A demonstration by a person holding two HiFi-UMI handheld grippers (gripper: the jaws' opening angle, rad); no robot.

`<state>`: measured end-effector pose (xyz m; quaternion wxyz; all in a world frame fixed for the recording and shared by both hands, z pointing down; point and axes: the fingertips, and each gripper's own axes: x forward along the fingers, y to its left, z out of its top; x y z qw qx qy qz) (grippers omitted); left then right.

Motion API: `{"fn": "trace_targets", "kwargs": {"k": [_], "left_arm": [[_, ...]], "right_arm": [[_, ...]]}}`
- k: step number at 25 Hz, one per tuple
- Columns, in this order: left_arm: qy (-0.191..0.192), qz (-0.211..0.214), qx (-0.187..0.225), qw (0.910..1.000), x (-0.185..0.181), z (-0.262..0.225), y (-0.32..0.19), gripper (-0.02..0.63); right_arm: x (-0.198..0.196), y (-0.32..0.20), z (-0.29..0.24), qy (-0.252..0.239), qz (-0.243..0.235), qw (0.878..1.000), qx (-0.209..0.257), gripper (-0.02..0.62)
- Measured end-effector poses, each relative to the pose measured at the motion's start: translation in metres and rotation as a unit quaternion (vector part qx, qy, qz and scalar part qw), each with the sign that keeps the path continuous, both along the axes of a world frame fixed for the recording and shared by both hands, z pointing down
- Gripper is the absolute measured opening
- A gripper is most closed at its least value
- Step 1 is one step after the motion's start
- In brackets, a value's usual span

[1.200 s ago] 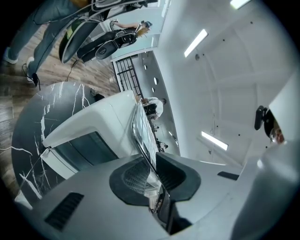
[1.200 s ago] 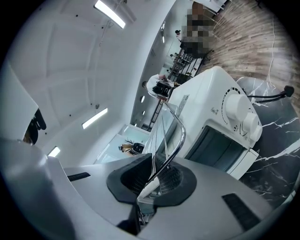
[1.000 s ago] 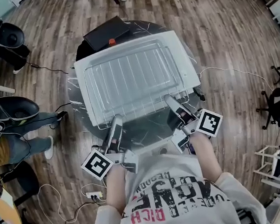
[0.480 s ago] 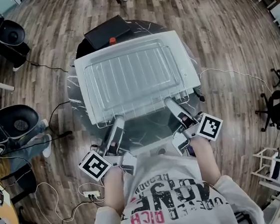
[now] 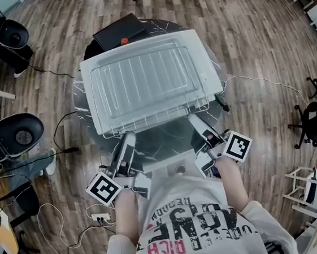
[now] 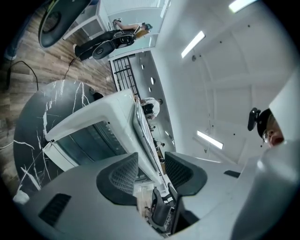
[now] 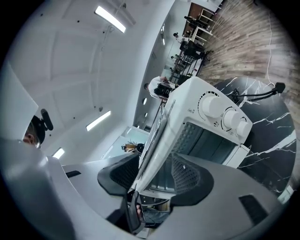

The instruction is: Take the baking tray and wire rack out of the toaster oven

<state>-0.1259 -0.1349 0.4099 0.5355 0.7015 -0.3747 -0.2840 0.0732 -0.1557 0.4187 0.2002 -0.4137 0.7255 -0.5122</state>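
Note:
The silver baking tray (image 5: pixel 141 77) and the wire rack (image 5: pixel 150 125) lie flat on top of the white toaster oven (image 5: pixel 213 80). My left gripper (image 5: pixel 127 138) is at the rack's front left edge. My right gripper (image 5: pixel 195 118) is at its front right. Both jaws have just been opening. In the left gripper view the thin rack edge (image 6: pixel 146 140) runs between the spread pads (image 6: pixel 123 176) of the left gripper (image 6: pixel 152 171) without being pinched. The right gripper view shows the same: the rack edge (image 7: pixel 152 140) passes between the apart jaws of the right gripper (image 7: pixel 154 176).
The oven stands on a round black marble table (image 5: pixel 81 101). Its glass door (image 5: pixel 160 143) lies open toward me, between the grippers. A black box (image 5: pixel 116 34) sits behind the oven. Two oven knobs (image 7: pixel 211 105) face the right gripper. Cables and a power strip (image 5: pixel 100 217) are on the floor.
Both grippers were shut on the rack's front edge and have opened, letting it go. The right gripper has drawn back slightly from the edge.

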Motion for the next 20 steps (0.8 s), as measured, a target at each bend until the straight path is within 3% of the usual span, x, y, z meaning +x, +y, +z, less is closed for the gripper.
{"fn": "trace_targets", "kwargs": {"k": [15, 20], "left_arm": [[-0.013, -0.017, -0.007, 0.9997, 0.015, 0.003, 0.043, 0.153], [-0.041, -0.02, 0.0, 0.999, 0.03, -0.001, 0.062, 0.084]], "right_arm": [[0.015, 0.043, 0.001, 0.005, -0.009, 1.0, 0.012, 0.189], [0.021, 0.063, -0.01, 0.047, -0.02, 0.998, 0.043, 0.145]]}}
